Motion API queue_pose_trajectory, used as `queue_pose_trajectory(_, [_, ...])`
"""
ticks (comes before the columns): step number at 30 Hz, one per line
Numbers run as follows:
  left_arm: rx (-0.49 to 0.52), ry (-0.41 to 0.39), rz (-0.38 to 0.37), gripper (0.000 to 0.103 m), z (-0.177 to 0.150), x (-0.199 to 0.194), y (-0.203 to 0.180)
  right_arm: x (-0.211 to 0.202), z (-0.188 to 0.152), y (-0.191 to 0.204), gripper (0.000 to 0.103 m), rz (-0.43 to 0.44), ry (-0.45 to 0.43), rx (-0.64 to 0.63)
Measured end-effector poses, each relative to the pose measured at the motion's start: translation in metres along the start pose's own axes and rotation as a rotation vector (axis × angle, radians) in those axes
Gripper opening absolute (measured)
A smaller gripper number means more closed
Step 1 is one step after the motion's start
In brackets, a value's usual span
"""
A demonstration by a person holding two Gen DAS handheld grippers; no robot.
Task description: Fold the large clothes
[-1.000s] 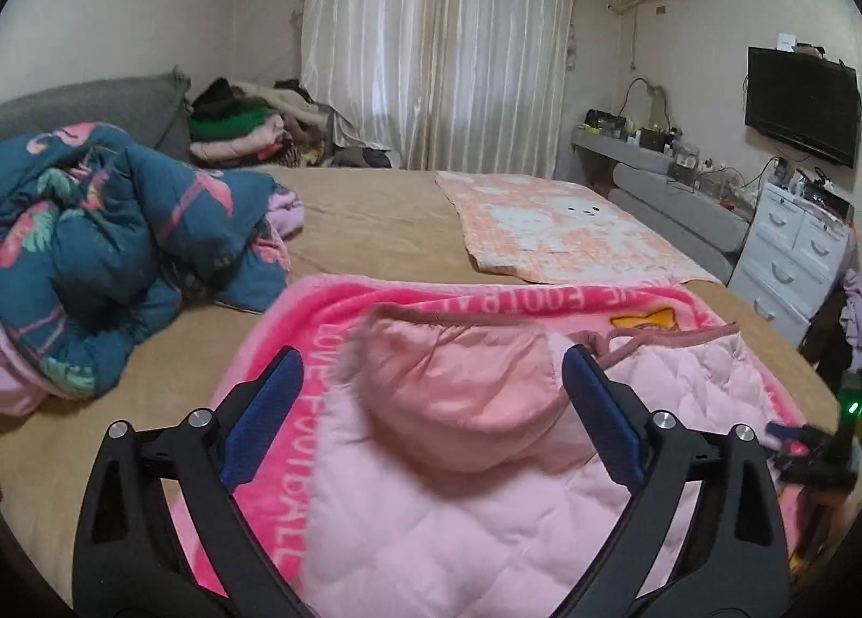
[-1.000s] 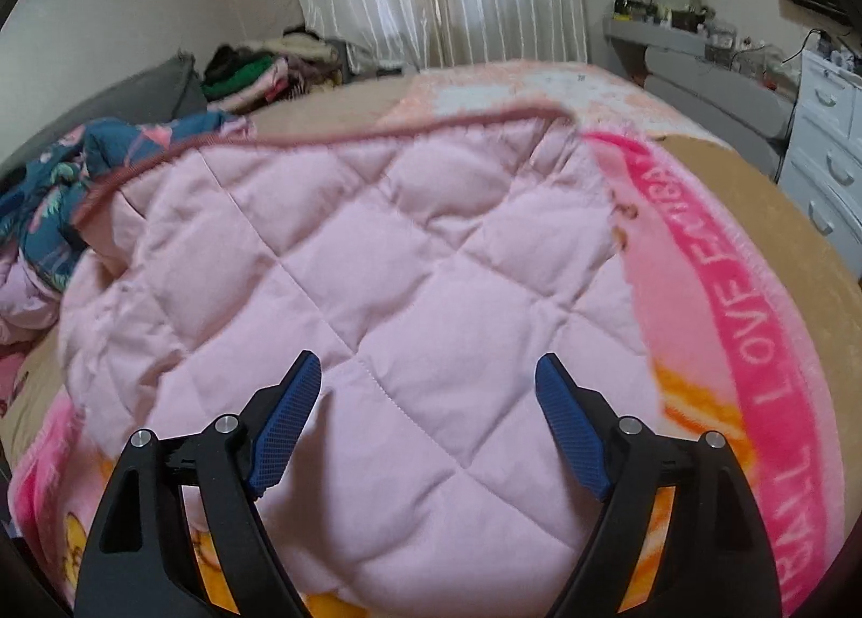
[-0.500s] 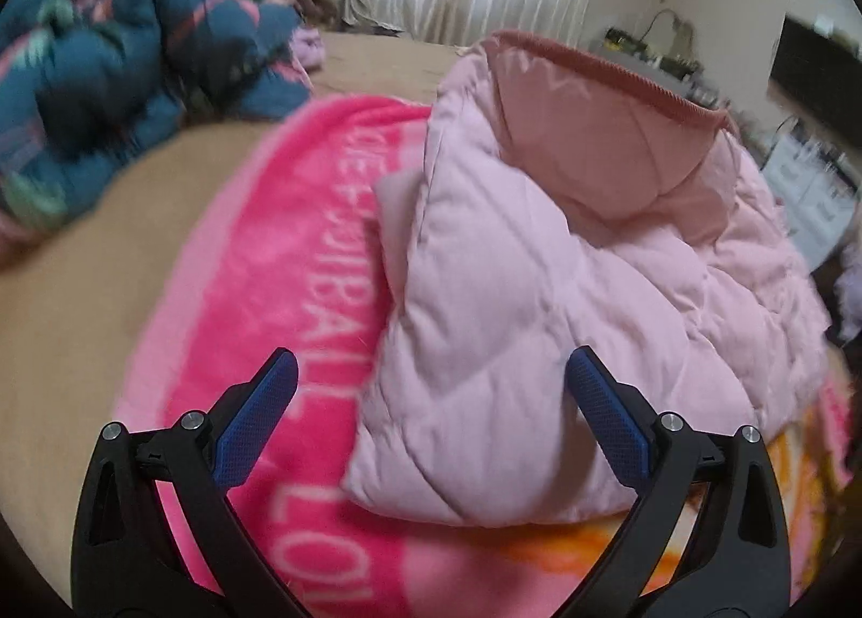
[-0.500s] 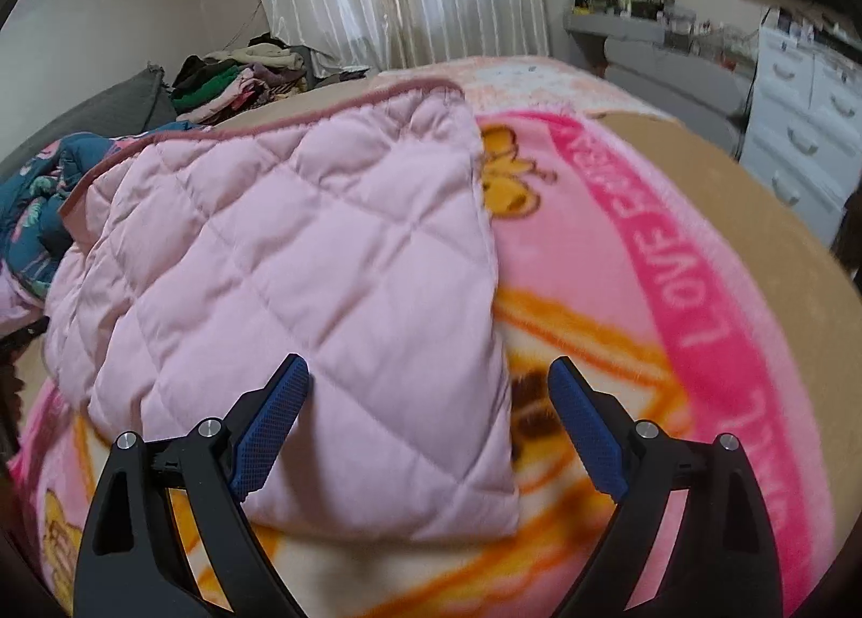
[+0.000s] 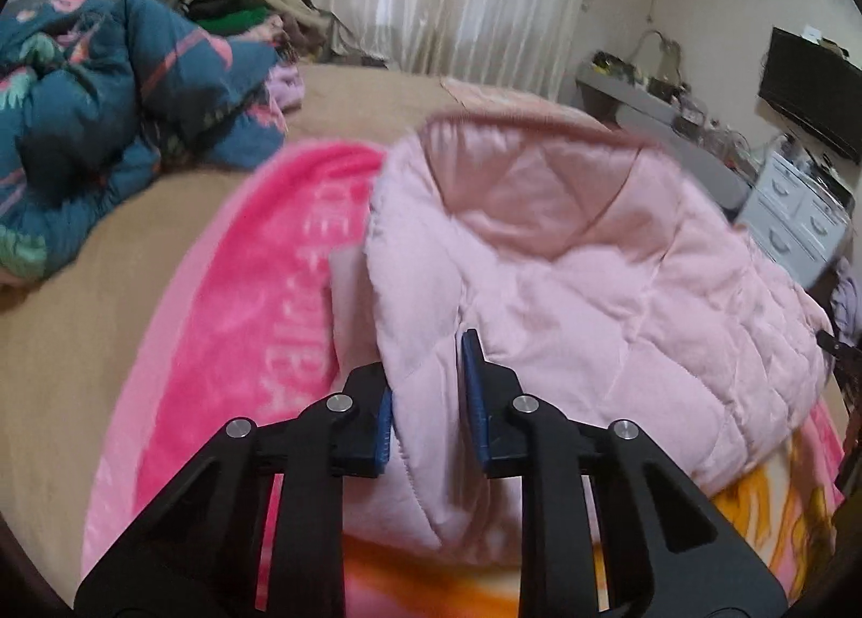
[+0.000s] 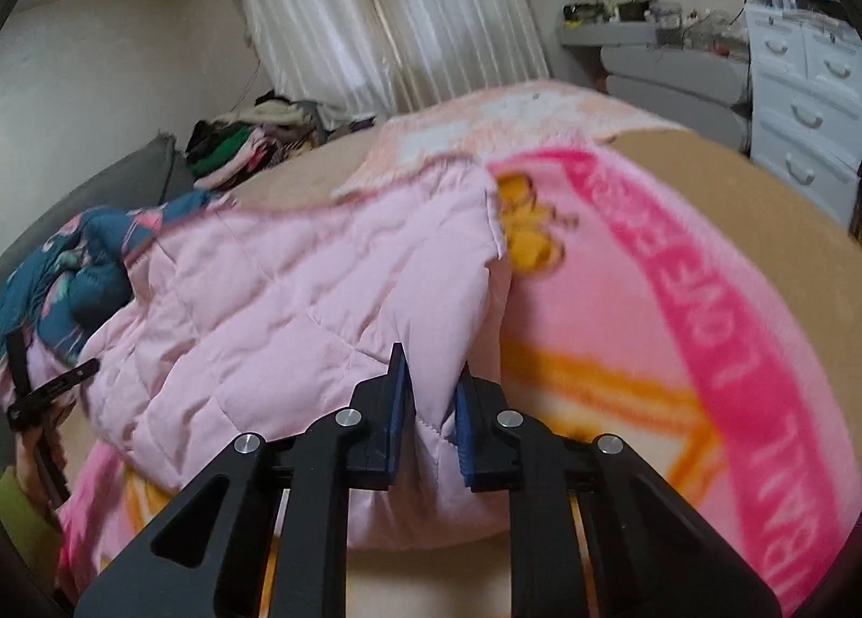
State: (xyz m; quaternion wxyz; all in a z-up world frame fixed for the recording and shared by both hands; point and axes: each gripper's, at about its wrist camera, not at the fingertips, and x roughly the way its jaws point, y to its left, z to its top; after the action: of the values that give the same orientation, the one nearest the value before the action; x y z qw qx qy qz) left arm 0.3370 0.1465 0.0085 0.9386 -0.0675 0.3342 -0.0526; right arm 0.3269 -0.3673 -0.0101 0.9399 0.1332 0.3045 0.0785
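Observation:
A pale pink quilted jacket lies bunched on a bright pink blanket spread over the bed. Its darker pink hood lining faces up at the far side. My left gripper is shut on the jacket's near left edge, with the blue pads pinching a fold of padding. Seen from the right wrist, the same jacket fills the left half over the blanket. My right gripper is shut on the jacket's near right corner, cloth squeezed between the pads.
A crumpled teal floral quilt lies at the left of the tan bed. A clothes pile sits by the curtain. A peach towel lies further back. White drawers and a TV stand at the right.
Both grippers went from wide open to shut on the jacket's near edge. The left one dropped closer to the cloth; the right one shifted along to the jacket's right corner.

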Motion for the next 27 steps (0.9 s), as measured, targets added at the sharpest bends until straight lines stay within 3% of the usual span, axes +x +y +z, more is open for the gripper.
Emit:
queue_pose_trajectory(4, [0.002,0.010,0.072,0.014,0.029,0.022,-0.005,0.027,0.027,0.001,0.014,-0.059,0.004,0.018])
queue_pose_trajectory(9, [0.011,0.086,0.150,0.014,0.022,0.060,-0.003,0.070,0.025,0.000,0.014,-0.157,0.066,-0.006])
queue_pose_trajectory(13, [0.008,0.115,0.173,0.017,0.011,0.079,0.003,0.086,0.010,-0.010,0.014,-0.166,0.109,0.023])
queue_pose_trajectory(20, [0.006,0.118,0.181,0.021,0.000,0.070,0.002,0.081,-0.003,-0.011,0.017,-0.162,0.134,0.023])
queue_pose_trajectory(23, [0.010,0.120,0.185,0.022,0.000,0.065,0.000,0.075,-0.003,-0.009,0.022,-0.175,0.137,0.004])
queue_pose_trajectory(27, [0.021,0.127,0.189,0.025,-0.002,0.059,-0.002,0.067,-0.004,-0.010,0.040,-0.195,0.140,0.001])
